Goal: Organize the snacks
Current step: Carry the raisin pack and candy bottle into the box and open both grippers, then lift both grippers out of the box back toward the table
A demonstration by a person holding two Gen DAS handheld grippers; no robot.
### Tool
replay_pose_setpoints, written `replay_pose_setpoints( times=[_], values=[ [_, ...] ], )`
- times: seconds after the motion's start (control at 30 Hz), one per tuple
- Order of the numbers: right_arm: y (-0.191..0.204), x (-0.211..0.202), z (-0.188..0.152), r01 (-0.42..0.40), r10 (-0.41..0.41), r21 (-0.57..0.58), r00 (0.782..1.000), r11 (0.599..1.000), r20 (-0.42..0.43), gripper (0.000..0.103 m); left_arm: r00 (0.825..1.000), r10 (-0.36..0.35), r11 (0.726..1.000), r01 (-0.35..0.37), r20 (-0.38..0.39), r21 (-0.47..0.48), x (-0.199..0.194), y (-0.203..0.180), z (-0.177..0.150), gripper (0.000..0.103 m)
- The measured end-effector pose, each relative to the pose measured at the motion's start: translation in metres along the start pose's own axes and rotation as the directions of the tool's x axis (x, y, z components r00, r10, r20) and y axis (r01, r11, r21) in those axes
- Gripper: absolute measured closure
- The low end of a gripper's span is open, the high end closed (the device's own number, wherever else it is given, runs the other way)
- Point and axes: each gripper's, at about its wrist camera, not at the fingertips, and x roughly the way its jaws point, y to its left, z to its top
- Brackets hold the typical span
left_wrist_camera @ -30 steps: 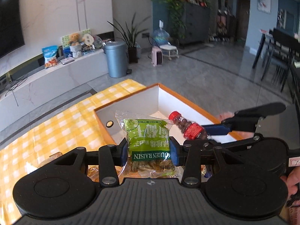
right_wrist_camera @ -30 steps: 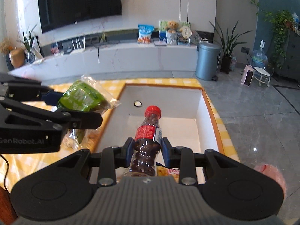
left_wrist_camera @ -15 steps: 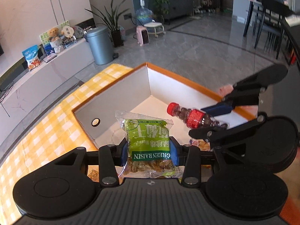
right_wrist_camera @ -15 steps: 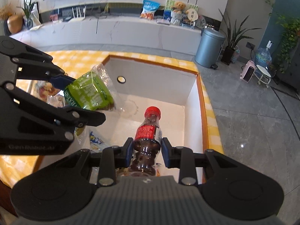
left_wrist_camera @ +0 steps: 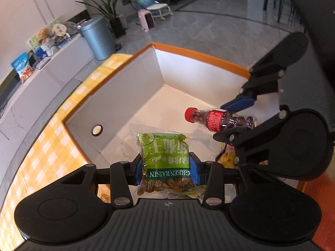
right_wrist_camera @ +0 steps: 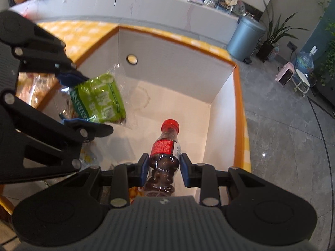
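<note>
My left gripper (left_wrist_camera: 166, 168) is shut on a green raisin packet (left_wrist_camera: 165, 156), held over the near left part of an orange-rimmed white box (left_wrist_camera: 201, 55). My right gripper (right_wrist_camera: 164, 166) is shut on a small dark drink bottle (right_wrist_camera: 165, 152) with a red cap and red label, its cap pointing into the box (right_wrist_camera: 238, 96). In the left wrist view the right gripper (left_wrist_camera: 240, 115) holds the bottle (left_wrist_camera: 215, 119) at the right, above the box floor. In the right wrist view the left gripper (right_wrist_camera: 71, 98) holds the packet (right_wrist_camera: 100, 100) at the left. Both point steeply down into the box.
Other snack packets (left_wrist_camera: 227, 159) lie on the box floor near its front. The box sits on a yellow checked tablecloth (left_wrist_camera: 48, 138). More wrapped snacks (right_wrist_camera: 35, 87) lie on the cloth left of the box. A grey bin (right_wrist_camera: 244, 38) stands on the floor beyond.
Both grippers have sunk forward over the box and tipped further down, each still holding its item. The box now fills much more of both views.
</note>
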Motion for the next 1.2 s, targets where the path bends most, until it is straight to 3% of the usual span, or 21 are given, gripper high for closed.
replay_pose_setpoints(
  times=[0.23, 0.43, 0.53, 0.67, 0.87, 1.2],
  values=[
    [0.0, 0.017, -0.002, -0.029, 0.028, -0.01, 0.996, 1.0, -0.083, 0.073, 0.999, -0.027, 1.0, 0.027, -0.021, -0.004, 0.007, 0.001, 0.002, 0.053],
    [0.0, 0.011, -0.002, -0.023, 0.022, -0.008, 0.996, 1.0, -0.086, 0.073, 0.999, -0.043, 0.999, 0.043, -0.011, -0.017, 0.005, 0.002, 0.003, 0.053],
    [0.004, 0.008, 0.003, -0.01, 0.009, -0.012, 0.997, 1.0, -0.083, 0.071, 0.998, -0.055, 0.997, 0.055, -0.002, -0.06, 0.005, 0.008, -0.002, 0.047],
    [0.007, -0.002, 0.0, 0.007, -0.009, -0.032, 0.998, 0.999, -0.065, 0.063, 0.997, -0.077, 0.991, 0.078, 0.015, -0.111, 0.002, 0.012, -0.006, 0.042],
    [0.012, -0.011, 0.001, 0.011, -0.012, -0.021, 0.999, 1.0, -0.051, 0.052, 0.998, -0.035, 0.995, 0.039, 0.046, -0.086, -0.016, 0.009, -0.006, 0.032],
    [0.018, -0.045, 0.0, 0.06, -0.059, -0.012, 0.998, 0.998, 0.035, 0.038, 0.988, 0.007, 0.991, 0.013, 0.156, -0.131, -0.065, 0.013, -0.011, 0.02]
  ],
)
